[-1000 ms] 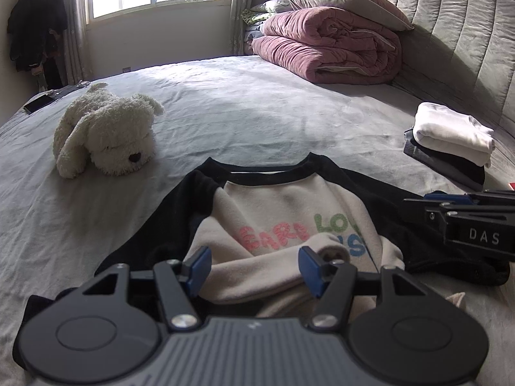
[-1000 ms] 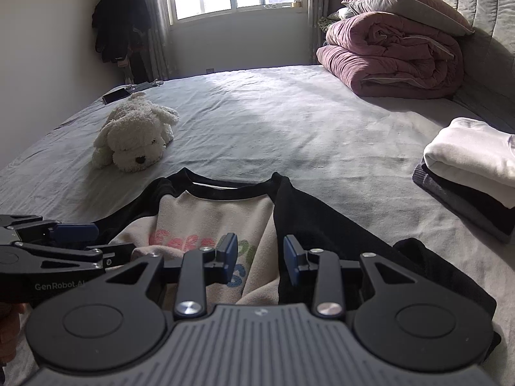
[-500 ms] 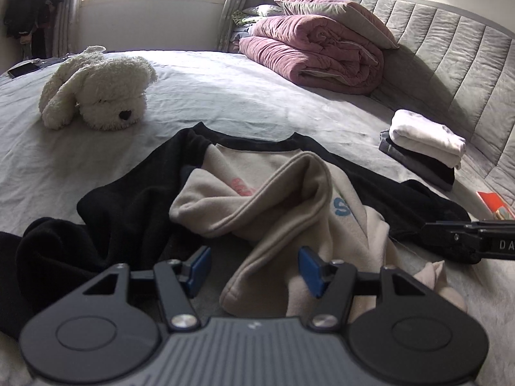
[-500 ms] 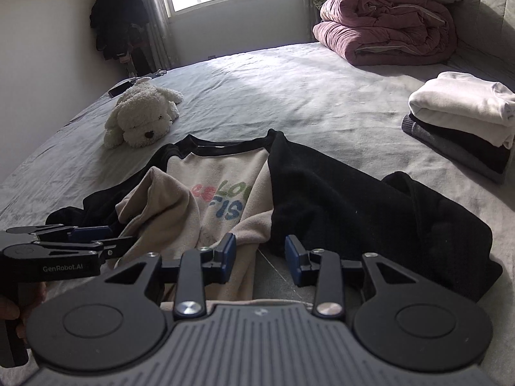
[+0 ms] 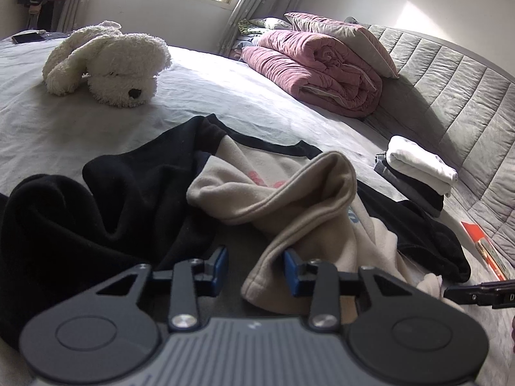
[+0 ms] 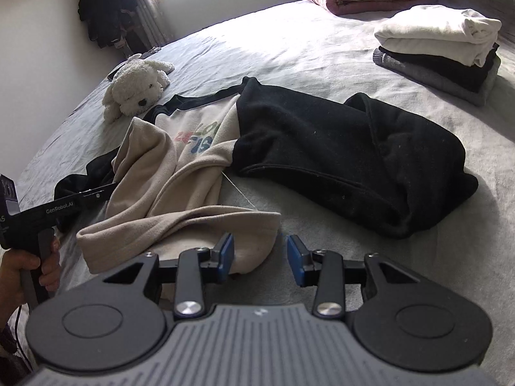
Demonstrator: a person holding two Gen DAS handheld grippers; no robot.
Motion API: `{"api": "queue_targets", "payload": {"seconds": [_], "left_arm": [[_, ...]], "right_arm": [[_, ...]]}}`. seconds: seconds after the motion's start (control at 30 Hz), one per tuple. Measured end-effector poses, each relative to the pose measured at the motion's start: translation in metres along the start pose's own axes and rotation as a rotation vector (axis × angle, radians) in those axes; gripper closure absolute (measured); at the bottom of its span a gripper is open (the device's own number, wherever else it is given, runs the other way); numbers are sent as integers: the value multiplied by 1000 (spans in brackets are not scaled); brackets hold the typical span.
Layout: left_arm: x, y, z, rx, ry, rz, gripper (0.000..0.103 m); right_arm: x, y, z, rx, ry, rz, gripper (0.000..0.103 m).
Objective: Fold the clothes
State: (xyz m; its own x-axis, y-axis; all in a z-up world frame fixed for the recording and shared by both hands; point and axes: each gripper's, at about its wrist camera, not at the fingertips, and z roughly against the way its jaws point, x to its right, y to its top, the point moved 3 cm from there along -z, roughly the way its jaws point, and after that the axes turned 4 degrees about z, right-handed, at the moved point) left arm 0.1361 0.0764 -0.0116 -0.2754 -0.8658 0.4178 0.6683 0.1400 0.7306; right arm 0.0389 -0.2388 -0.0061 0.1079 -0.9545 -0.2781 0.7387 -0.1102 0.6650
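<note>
Both tongs low over the bed (image 5: 225,103), pointing down at the sweatshirt (image 5: 289,199), which lies crumpled mid-frame in both views: beige body bunched up, black sleeves thrown out to either side, collar toward the plush dog (image 5: 109,61) at upper left. Left tongs (image 5: 256,270): jaws closing, beige hem fold sits between the blue pads, right-hand pad against the cloth, left-hand pad with a gap beside it, so not clamped as I see it. Right tongs (image 6: 260,255): jaws opening slightly, the corner of the beige hem pokes in by the left-hand pad, bare sheet under the rest of the gap, nothing pinched. In the right wrist view the left gripper body comes in from the left edge, a hand (image 6: 22,267) wrapped on its grip at lower left. Folded stack (image 6: 441,48) (white on black on grey) upper right in the right view, mid-right in the left view, well apart from the sweatshirt. Pink quilt (image 5: 315,67) rolled up against the headboard, upper centre in the left view. Red-orange booklet (image 5: 479,241) at the right edge, on the bed near the headboard.
</note>
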Motion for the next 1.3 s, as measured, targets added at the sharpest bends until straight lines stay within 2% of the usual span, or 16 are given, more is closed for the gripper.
{"api": "queue_targets", "payload": {"seconds": [0.07,0.17,0.2,0.27,0.33,0.43,1.03,1.3], "left_arm": [[2,-1,-2,4,-6,33,86],[8,-3,0,16,10,53,97],[12,-4,2,16,21,35,97],[19,-4,11,17,40,1,98],[22,-3,25,19,46,5,99],[25,-1,47,31,50,43,99],[21,-23,174,32,98,194,99],[13,-35,209,3,101,228,99]], "right_arm": [[7,-2,-5,9,28,-39,62],[13,-5,-10,40,77,-107,62],[15,-6,-12,52,93,-130,60],[14,-5,-11,63,98,-106,65],[12,-4,-6,80,91,-67,88],[9,-6,6,122,97,-51,94],[-38,-14,100,285,5,138,96],[-40,-26,127,327,-83,216,96]]}}
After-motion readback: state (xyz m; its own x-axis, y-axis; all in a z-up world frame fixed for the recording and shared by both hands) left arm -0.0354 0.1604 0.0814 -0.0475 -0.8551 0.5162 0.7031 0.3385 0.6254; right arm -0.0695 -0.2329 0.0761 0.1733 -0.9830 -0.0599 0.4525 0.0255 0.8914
